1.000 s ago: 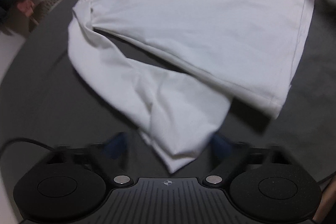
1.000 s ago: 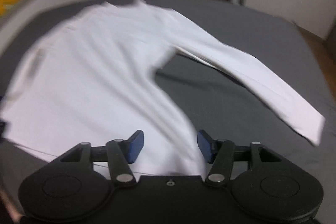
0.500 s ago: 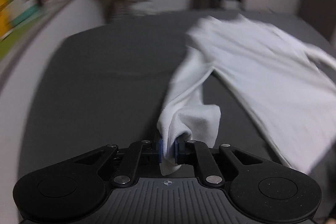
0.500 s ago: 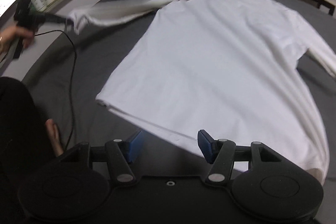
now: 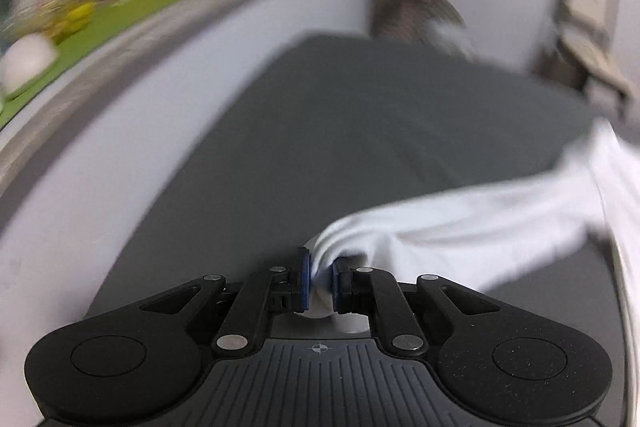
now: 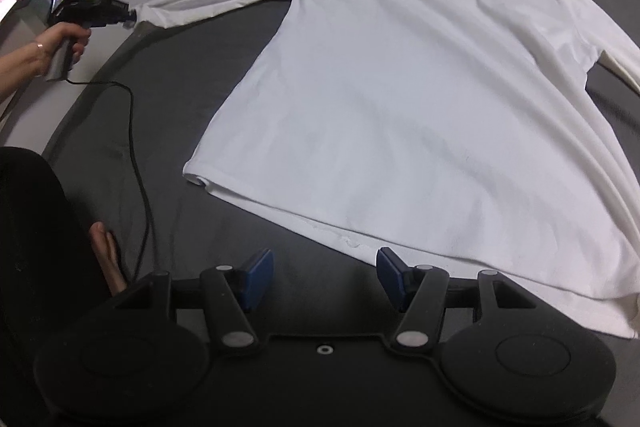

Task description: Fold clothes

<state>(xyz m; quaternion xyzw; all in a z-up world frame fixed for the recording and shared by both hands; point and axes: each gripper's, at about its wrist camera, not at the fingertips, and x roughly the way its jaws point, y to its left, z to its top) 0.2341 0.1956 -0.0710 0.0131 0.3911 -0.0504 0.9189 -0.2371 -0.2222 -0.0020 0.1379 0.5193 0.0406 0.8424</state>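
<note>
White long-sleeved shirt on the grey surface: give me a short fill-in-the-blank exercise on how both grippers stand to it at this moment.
1. The left gripper is shut on the cuff end of the shirt's ____.
2. The right gripper has its jaws ____ and holds nothing.
3. The white long-sleeved shirt lies spread on a ____ surface.
4. The right gripper hovers just short of the shirt's bottom ____.

Missing words: sleeve; open; grey; hem

A plain white long-sleeved shirt [image 6: 420, 99] lies on a dark grey surface [image 6: 168, 79]. Both grippers are black with blue pads [image 6: 256, 273]. A black cable [image 6: 138, 163] crosses the grey.
</note>
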